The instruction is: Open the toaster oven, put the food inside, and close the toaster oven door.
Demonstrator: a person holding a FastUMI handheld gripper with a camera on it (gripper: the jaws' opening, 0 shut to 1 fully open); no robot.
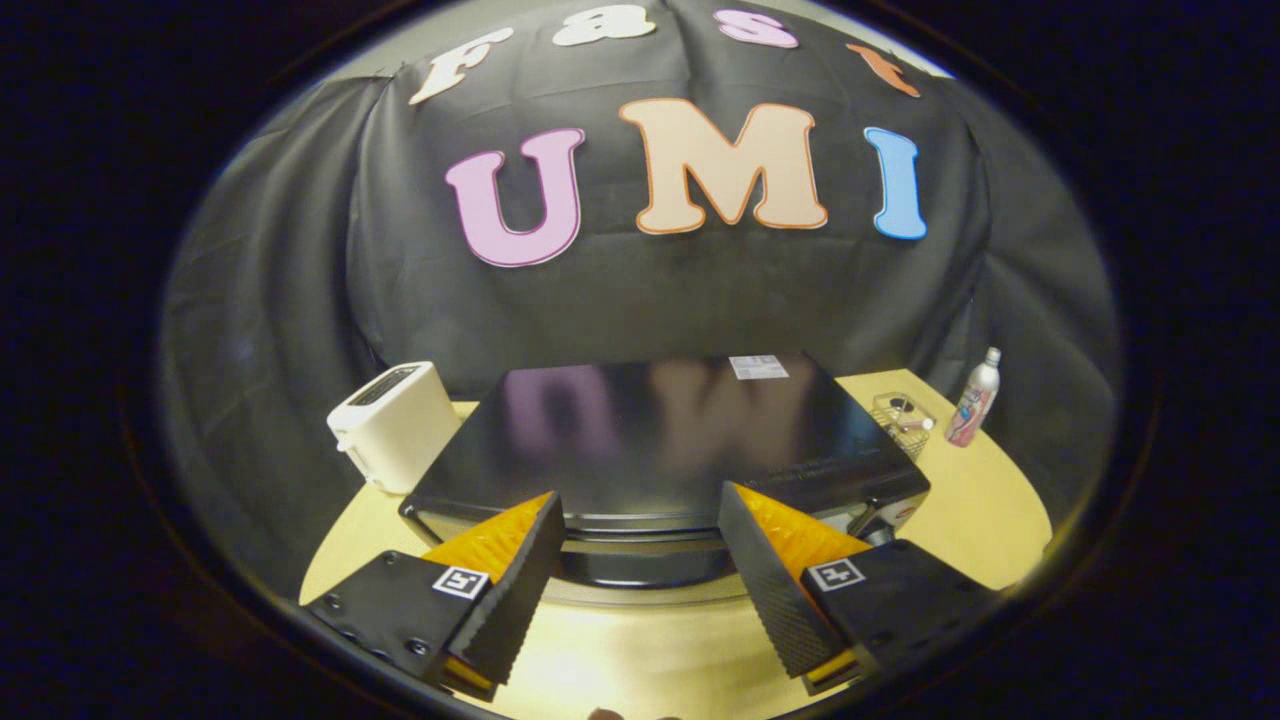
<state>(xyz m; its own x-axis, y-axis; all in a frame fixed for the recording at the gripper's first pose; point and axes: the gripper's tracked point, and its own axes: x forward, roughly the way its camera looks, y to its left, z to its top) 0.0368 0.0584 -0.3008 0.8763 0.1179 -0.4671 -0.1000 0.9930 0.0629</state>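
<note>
The tongs (640,520) stand apart, holding nothing, just above the front edge of the black toaster oven (660,440) on the counter (960,510). Opening is probably the step; next they must reach its door handle.

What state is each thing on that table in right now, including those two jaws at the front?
Toaster oven: door looks closed, handle just ahead of the jaws.
Gripper: jaws open, holding nothing, one on each side of the handle.
White toaster: upright left of the oven, nothing sticking out of its slots.
Spray bottle: upright, cap on.
Clear container: upright beside the oven, small items inside.
Table: bare wood here.
</note>
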